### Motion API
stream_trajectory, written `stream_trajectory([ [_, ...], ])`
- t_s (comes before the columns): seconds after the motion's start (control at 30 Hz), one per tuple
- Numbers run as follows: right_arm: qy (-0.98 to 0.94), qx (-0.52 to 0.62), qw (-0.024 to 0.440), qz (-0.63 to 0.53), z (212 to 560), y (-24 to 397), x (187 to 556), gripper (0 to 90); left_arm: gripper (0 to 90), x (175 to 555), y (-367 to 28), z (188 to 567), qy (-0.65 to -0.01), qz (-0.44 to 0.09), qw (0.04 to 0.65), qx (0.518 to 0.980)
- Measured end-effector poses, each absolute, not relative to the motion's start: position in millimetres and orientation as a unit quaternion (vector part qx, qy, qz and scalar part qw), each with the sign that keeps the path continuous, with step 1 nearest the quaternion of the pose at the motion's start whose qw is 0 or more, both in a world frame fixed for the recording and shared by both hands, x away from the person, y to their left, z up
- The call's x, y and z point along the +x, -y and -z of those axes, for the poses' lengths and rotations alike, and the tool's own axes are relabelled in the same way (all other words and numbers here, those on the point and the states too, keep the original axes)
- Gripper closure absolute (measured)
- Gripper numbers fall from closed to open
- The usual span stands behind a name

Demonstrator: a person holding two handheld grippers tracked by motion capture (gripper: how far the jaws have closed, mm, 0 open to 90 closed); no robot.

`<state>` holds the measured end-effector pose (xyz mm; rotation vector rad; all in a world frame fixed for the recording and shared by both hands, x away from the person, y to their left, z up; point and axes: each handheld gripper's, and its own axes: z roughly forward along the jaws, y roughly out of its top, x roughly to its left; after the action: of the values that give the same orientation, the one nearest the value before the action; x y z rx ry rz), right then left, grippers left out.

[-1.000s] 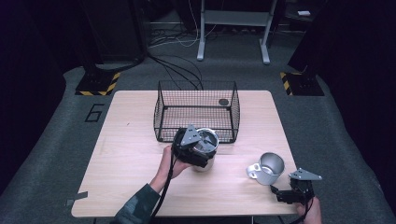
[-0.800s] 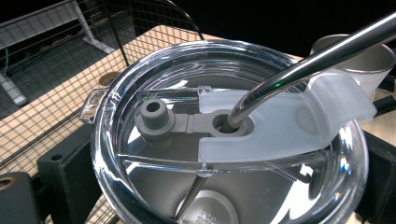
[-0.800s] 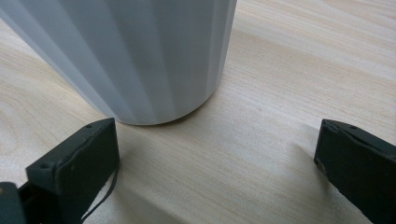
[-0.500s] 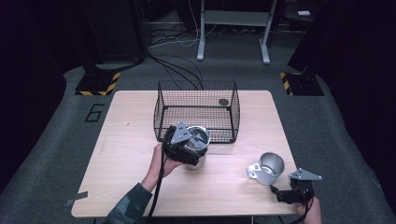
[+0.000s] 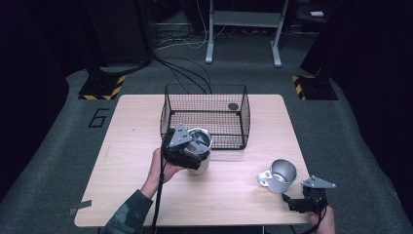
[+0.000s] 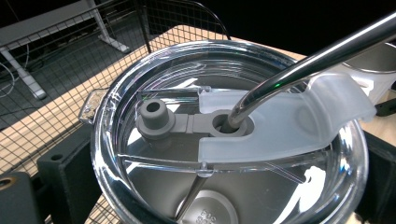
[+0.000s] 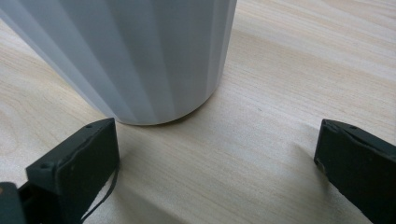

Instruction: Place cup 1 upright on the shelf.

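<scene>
stamped digits show on the inside bottom of the tumbler (image 6: 224, 140), upside down and too partial to read surely; a grey "6" (image 5: 99, 118) is marked on the floor at 9 o'clock of the bench (image 5: 126, 146). the left claw (image 5: 187, 151) is clamped on the tumbler, which has a clear lid and a metal straw (image 6: 308, 60) and sits at 7 o'clock of the wire basket (image 5: 204, 114), lifted farther toward it than half a second ago. the right claw (image 5: 298, 204) rests spread wide on the bench, unmoved, at 5 o'clock of the white mug (image 5: 278, 175).
</scene>
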<state>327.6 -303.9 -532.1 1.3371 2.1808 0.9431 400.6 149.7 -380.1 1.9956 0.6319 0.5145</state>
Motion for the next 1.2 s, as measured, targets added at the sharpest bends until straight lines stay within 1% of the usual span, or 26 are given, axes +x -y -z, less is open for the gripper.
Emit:
stream_trajectory([
  [0.63, -0.783, 0.479, 0.206, -0.339, 532, 304, 328, 0.0, 3.9, 404, -169, 351, -0.26, -0.217, 0.484, 0.807],
  [1.07, -0.786, 0.474, 0.209, -0.339, 532, 305, 328, 0.0, 3.9, 408, -172, 331, -0.255, -0.224, 0.483, 0.807],
  [1.2, -0.786, 0.474, 0.209, -0.339, 532, 305, 328, 0.0, 3.9, 410, -173, 323, -0.258, -0.234, 0.48, 0.805],
])
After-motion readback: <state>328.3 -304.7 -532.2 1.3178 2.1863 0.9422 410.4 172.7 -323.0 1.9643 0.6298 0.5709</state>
